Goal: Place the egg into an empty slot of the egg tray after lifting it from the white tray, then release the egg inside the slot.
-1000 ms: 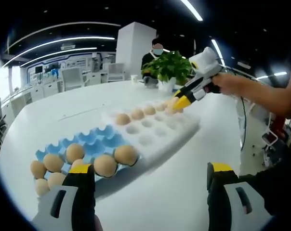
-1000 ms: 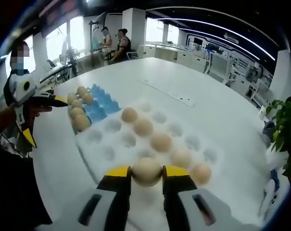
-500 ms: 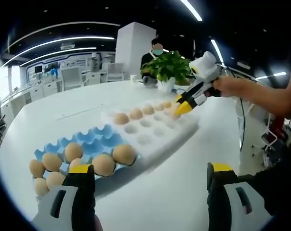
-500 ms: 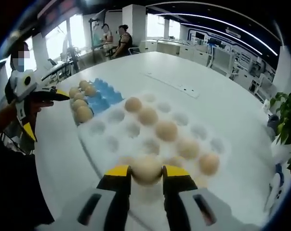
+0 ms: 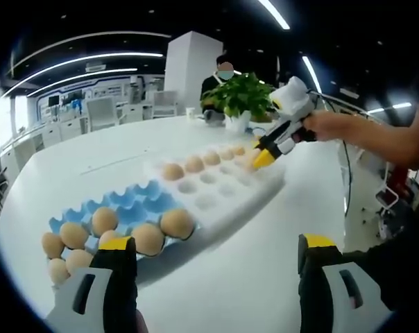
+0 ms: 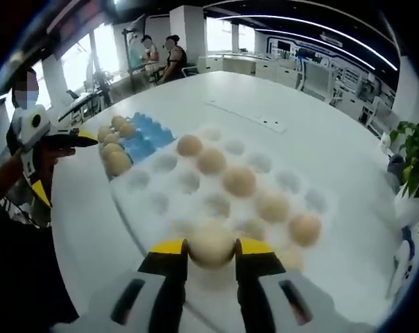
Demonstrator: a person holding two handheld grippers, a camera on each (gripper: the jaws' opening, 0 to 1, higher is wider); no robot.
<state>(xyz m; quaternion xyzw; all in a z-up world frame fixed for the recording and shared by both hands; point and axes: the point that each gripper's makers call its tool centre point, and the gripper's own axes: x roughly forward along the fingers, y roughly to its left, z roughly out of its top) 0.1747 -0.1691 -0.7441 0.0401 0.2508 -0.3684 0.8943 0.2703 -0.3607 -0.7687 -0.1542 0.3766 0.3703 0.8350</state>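
Egg [image 6: 211, 243] held between the closed-in jaws of the right gripper [image 6: 211, 248], just above the near edge of the white tray [image 6: 150, 222] | blue egg tray [image 6: 141, 143] beyond the white tray, placing and release still ahead | left gripper [image 5: 213, 253] wide open, holding nothing

Matt egg [image 6: 211, 244], glossy white table [image 5: 126, 149]

I see a big white round bench [image 6: 320, 139], long bright ceiling light strips [image 5: 91, 59], a green leafy plant [image 5: 243, 96] and white chairs [image 5: 104, 111].
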